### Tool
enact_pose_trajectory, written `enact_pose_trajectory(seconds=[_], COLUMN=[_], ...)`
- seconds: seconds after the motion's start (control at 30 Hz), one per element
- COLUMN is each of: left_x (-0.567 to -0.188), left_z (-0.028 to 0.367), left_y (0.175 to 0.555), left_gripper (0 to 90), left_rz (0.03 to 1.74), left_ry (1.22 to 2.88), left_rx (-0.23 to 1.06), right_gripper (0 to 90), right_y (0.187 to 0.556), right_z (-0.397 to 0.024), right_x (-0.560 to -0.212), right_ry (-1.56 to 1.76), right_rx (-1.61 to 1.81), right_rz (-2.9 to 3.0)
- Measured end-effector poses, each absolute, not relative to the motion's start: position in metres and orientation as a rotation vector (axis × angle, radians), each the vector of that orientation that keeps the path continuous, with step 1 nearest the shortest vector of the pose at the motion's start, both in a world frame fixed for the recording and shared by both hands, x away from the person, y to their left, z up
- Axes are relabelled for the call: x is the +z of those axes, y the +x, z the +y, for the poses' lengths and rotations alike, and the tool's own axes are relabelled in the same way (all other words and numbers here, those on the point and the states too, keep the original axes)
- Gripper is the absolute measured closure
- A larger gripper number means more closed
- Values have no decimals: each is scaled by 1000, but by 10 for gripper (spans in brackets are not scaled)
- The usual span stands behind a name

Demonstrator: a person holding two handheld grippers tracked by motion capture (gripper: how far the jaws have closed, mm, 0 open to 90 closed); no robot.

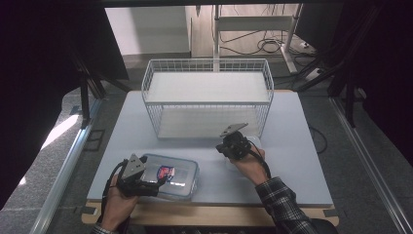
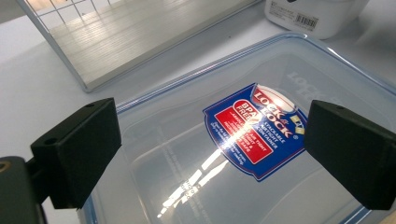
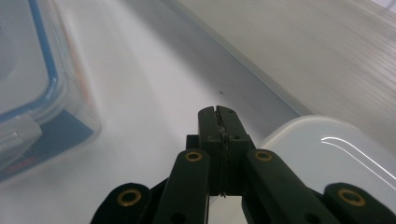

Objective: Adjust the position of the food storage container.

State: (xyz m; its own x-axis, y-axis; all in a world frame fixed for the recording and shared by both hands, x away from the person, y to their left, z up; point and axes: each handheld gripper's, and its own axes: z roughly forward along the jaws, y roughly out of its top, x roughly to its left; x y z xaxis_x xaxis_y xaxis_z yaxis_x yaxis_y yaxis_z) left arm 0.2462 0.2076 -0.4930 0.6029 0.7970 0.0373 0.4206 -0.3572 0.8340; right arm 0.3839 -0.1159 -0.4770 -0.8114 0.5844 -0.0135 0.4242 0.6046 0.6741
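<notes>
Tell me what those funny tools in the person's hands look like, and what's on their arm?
Each hand-held gripper is black. The left hand-held gripper has two blocky square pads, a grey three-cornered plate on top and a black cable trailing back. The right hand-held gripper has black linkage arms with brass-coloured rivets, a grey plate and a cable too. The right arm wears a dark plaid sleeve.

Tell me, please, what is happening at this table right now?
A person works two handheld grippers. The left gripper hovers open over the clear plastic lidded container with a blue label, its jaws apart. The right gripper is shut and empty, beside a white plastic tub. The white wire basket stands behind them on the pale table.
</notes>
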Motion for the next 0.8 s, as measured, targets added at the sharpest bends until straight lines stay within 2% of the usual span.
enact_pose_trajectory(seconds=[0.8], left_x=[-493], left_z=[204], left_y=[245], left_gripper=[67], left_rz=[946], left_ry=[2026], left_rx=[569], right_gripper=[894], right_y=[385], right_z=[-213], right_x=[-475], right_ry=[1078], right_rx=[1005], right_rz=[2423])
